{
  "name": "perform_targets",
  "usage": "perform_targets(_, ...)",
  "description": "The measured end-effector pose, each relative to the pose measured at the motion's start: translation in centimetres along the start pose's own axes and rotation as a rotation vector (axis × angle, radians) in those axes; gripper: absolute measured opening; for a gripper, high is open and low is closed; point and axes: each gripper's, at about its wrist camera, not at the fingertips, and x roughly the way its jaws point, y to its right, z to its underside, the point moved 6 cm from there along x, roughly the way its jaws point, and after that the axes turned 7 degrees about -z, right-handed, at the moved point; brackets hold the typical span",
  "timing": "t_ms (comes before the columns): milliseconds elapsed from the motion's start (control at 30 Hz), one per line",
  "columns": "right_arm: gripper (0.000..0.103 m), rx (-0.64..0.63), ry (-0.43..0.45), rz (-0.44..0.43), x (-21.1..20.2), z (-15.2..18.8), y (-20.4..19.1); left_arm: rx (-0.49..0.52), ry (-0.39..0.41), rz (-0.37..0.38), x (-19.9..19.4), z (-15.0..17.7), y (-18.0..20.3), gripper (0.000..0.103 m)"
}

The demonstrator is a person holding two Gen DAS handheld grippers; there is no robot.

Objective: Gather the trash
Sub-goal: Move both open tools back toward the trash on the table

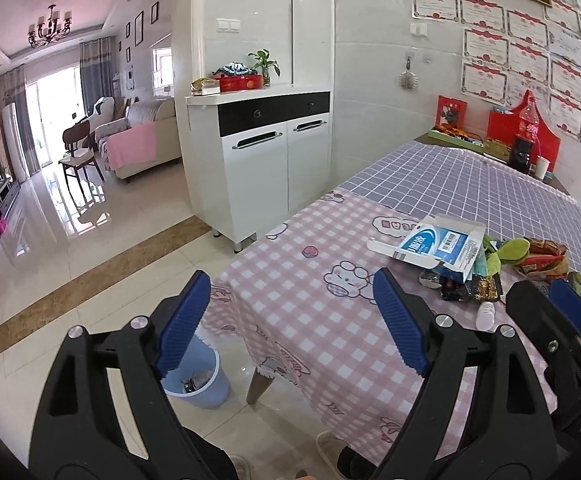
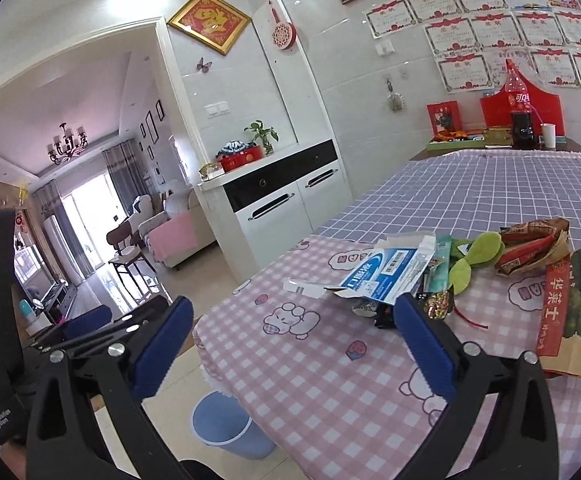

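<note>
Over at the corner of the table (image 2: pixel 330 380) I'm hovering with both grippers, and honestly the job is looking barely started. I'm holding the left gripper (image 1: pixel 290 320) with its blue pads spread wide and nothing between them, out over the table edge and the floor, and I'm keeping the right gripper (image 2: pixel 290 340) just as wide open and just as empty, aiming it at the mess. Almost all the trash is still sitting in 1 heap near the middle of the table: an opened blue and white box (image 2: pixel 386 276) lying flat, dark foil wrappers (image 1: pixel 470 286) tucked under it, red and orange snack packets (image 2: pixel 534 248), something green and soft (image 2: pixel 478 256) that I can't really identify, a big printed paper bag (image 2: pixel 578 312) at my right, and a small white bottle (image 1: pixel 485 314) lying just beside the pile. A light blue bin (image 1: pixel 198 380) is standing on the floor right by the table leg, and I'm spotting something small and dark already inside it, so maybe 1 or 2 bits are done and the rest is waiting. Pink checked cloth with cartoon prints is covering my end, a purple grid cloth the far end. Glossy tile floor, white cabinet (image 1: pixel 266 152) by the wall, certificates (image 1: pixel 530 44) pasted up, living room off behind.
</note>
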Motion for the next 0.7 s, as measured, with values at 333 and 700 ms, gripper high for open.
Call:
perform_targets(333,0.099,-0.009,-0.013,0.050,-0.5,0.2,2.2,0.032,-0.017,0.036,0.7,0.7,2.6,0.083)
perform_targets(700,0.099,0.024,-0.047,0.215,-1.1,1.2,7.3,0.061,-0.065,0.096,2.5,1.5,6.1,0.083)
